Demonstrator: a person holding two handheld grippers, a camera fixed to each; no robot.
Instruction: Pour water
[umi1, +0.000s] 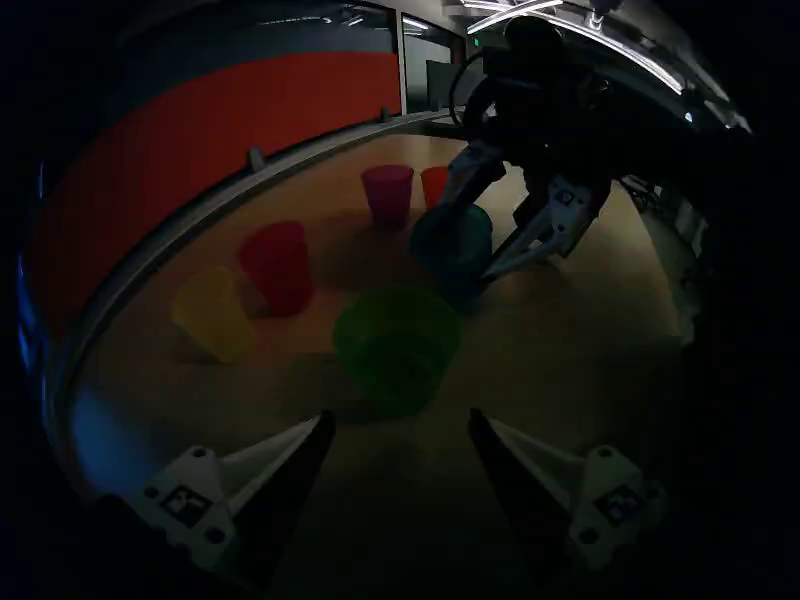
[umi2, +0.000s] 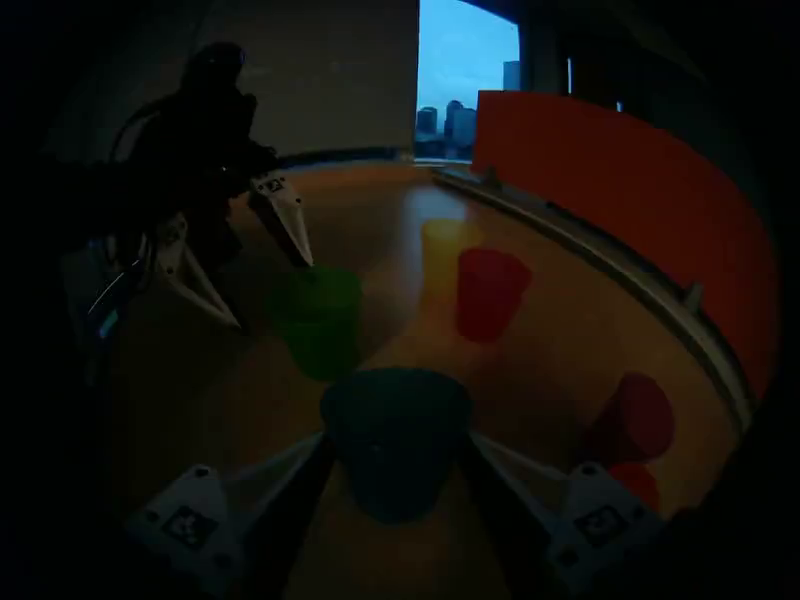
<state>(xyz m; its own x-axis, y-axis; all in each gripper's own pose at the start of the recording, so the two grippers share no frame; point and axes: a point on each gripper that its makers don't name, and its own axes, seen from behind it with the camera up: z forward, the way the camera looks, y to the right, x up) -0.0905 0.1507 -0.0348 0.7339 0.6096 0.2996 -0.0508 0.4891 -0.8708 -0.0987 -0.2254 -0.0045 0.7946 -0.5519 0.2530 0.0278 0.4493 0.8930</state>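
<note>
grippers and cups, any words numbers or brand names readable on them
No readable text anywhere.
Marker tags on the left gripper and right gripper: black-and-white square patterns, no letters.
Green cup, teal cup: no print visible in the dim light.

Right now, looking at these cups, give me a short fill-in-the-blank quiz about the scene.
The teal cup sits between the fingers of the ___.
Nearest ahead of the open left gripper stands the ___.
Closest to the yellow cup stands the ___.
Answers: right gripper; green cup; red cup.
</note>
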